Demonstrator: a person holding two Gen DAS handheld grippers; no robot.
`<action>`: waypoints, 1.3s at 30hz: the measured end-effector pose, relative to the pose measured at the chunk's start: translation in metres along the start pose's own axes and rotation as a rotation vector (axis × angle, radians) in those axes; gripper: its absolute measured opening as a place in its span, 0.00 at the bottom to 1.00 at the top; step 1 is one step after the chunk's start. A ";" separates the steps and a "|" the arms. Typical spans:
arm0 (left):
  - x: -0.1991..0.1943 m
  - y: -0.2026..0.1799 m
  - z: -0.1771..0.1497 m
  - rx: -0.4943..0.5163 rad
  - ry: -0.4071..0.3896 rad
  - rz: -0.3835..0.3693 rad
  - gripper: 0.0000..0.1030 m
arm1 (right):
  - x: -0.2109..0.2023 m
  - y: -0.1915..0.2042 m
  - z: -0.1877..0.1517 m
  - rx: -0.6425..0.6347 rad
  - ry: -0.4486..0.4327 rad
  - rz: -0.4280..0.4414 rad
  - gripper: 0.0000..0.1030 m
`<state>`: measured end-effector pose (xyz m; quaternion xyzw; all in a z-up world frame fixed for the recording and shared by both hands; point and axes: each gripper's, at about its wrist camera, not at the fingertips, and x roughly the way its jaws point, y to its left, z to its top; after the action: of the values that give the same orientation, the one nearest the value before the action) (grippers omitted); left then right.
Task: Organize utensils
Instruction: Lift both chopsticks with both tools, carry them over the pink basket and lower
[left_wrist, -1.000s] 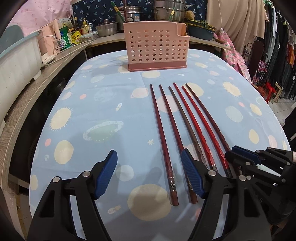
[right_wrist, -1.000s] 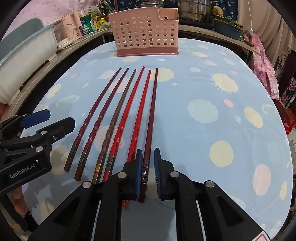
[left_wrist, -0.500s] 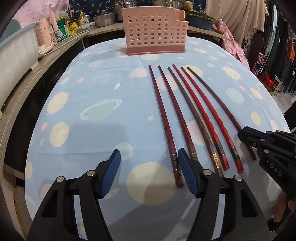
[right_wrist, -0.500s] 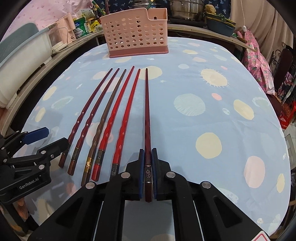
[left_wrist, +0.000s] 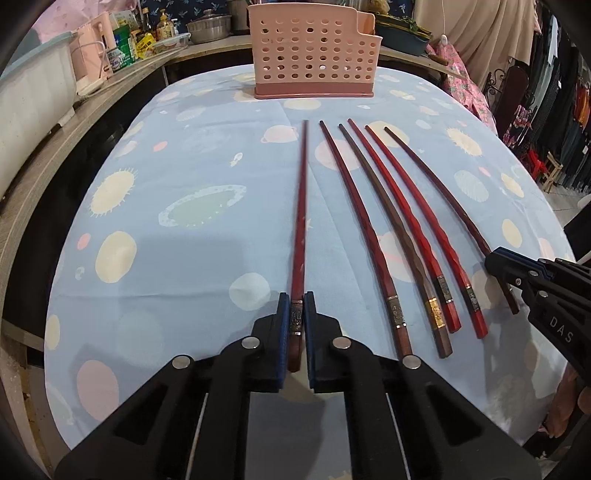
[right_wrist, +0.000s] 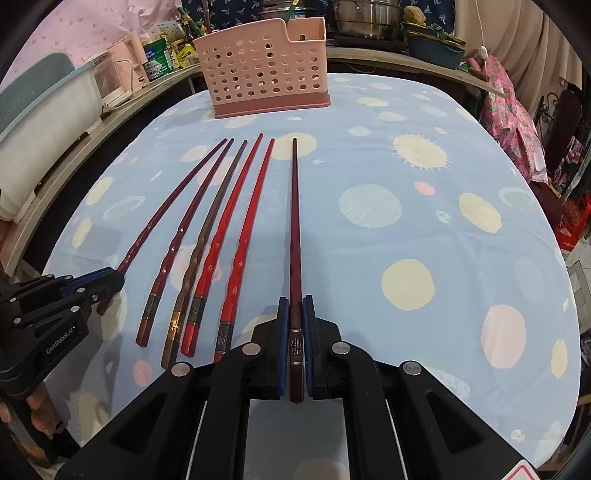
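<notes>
Left gripper (left_wrist: 295, 325) just clamped onto leftmost dark-red lacquered chopstick (left_wrist: 300, 221) at its banded butt — four more lying loose on the space-print blue tablecloth (left_wrist: 184, 155). Right gripper (right_wrist: 295, 332) pinching rightmost maroon chopstick (right_wrist: 294, 229) likewise. Probably light, stiff, slick.
</notes>
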<state>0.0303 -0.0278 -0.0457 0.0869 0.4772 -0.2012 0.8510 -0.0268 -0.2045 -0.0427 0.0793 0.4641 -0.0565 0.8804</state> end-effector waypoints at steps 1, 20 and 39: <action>-0.002 0.002 0.001 -0.007 -0.001 -0.004 0.07 | -0.002 0.000 0.001 0.000 -0.005 0.003 0.06; -0.107 0.041 0.121 -0.123 -0.291 -0.045 0.07 | -0.100 -0.032 0.122 0.098 -0.319 0.074 0.06; -0.174 0.042 0.296 -0.133 -0.608 -0.052 0.07 | -0.128 -0.041 0.292 0.179 -0.563 0.198 0.06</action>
<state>0.1979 -0.0455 0.2568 -0.0454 0.2149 -0.2078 0.9532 0.1303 -0.2979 0.2223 0.1826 0.1851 -0.0310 0.9651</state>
